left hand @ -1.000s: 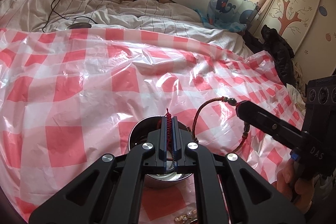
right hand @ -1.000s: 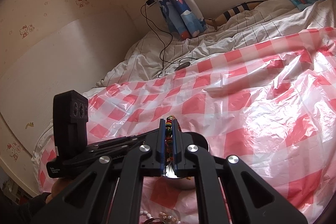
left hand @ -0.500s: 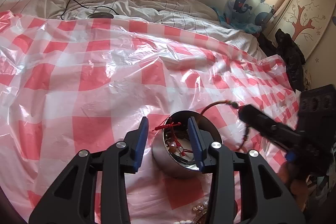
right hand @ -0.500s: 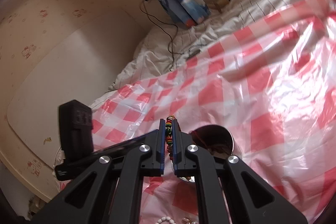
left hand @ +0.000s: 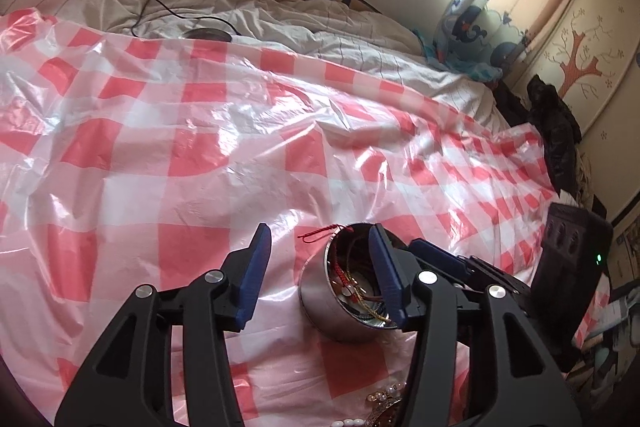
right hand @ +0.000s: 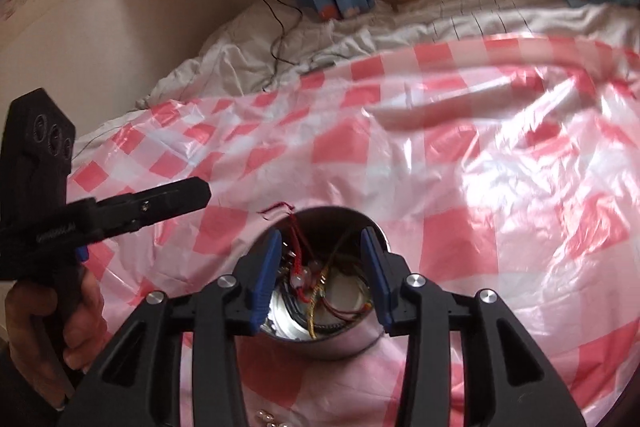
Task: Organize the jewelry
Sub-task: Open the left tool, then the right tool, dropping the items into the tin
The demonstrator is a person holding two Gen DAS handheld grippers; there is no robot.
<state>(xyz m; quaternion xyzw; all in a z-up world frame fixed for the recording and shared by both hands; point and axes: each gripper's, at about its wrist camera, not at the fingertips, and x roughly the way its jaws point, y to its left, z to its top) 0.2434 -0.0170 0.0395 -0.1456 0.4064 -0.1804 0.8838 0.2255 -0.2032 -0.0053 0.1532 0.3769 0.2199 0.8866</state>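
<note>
Both grippers are hanging over the steel bowl (right hand: 320,307) on the checked sheet (left hand: 200,131), the left gripper (left hand: 316,271) and right gripper (right hand: 320,267) having just been opening, nothing between their pads. The bracelets (right hand: 308,279) are lying inside, a red cord (left hand: 320,231) trailing over the rim, so this looks like a fresh drop. More beads (left hand: 384,399) are waiting near the sheet's near edge.

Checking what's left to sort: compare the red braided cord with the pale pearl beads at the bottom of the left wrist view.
The red braided cord is thin and thread-like; the pale pearl beads are round and glossy. The cord lies in the round steel bowl, one end draped over its rim; the beads lie outside it on the red-and-white checked plastic sheet, partly hidden. Both are loose jewelry close to the bowl.
</note>
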